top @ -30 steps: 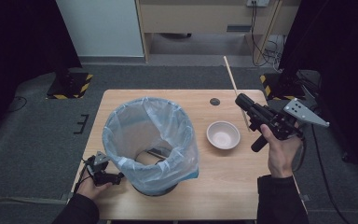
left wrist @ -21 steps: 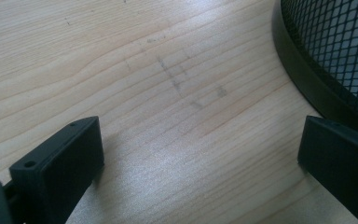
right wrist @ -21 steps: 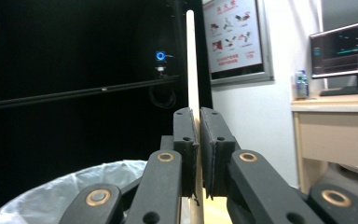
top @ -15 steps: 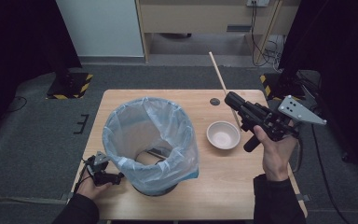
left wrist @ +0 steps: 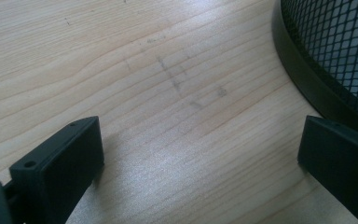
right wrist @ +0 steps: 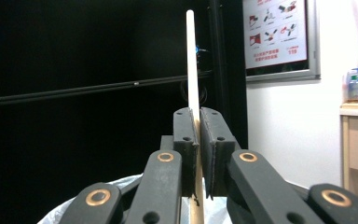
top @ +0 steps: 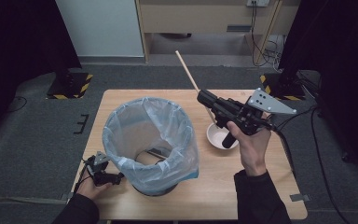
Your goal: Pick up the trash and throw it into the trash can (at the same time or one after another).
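On the wooden tabletop: one black mesh wastebasket lined with a pale blue plastic bag, standing left of centre; one white bowl to its right, apart from it. My right tool, raised above the bowl, is clenched on a thin wooden stick, which runs between the jaws and points up and away from me. My left tool lies low on the tabletop beside the basket's black base rim, jaws spread wide, grasping nothing, bare wood between them.
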Demonstrator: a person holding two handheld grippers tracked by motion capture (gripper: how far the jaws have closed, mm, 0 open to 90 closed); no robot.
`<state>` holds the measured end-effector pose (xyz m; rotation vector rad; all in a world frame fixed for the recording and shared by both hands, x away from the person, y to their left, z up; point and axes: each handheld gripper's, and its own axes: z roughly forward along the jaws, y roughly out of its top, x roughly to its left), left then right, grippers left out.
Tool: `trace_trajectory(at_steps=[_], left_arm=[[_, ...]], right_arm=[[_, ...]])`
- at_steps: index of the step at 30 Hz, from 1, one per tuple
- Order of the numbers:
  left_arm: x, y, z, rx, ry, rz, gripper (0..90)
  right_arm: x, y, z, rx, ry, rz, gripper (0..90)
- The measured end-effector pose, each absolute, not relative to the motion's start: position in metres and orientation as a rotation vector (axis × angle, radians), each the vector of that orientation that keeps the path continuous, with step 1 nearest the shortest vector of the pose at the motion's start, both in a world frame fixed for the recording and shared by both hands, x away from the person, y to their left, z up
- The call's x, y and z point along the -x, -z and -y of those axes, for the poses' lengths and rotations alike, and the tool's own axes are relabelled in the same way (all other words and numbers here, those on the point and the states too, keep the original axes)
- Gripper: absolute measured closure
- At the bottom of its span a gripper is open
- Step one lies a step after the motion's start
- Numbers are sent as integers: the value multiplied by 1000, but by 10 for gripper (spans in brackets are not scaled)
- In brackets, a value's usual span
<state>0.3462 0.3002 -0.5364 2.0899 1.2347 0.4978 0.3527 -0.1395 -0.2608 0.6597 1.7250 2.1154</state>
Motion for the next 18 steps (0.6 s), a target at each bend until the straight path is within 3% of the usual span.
trace_trajectory(at_steps=[18], left_arm=[[-346,536,-300,-2090,-498,-1235,0]], right_arm=[[-358,257,93,-599,-2122,-1831,859]])
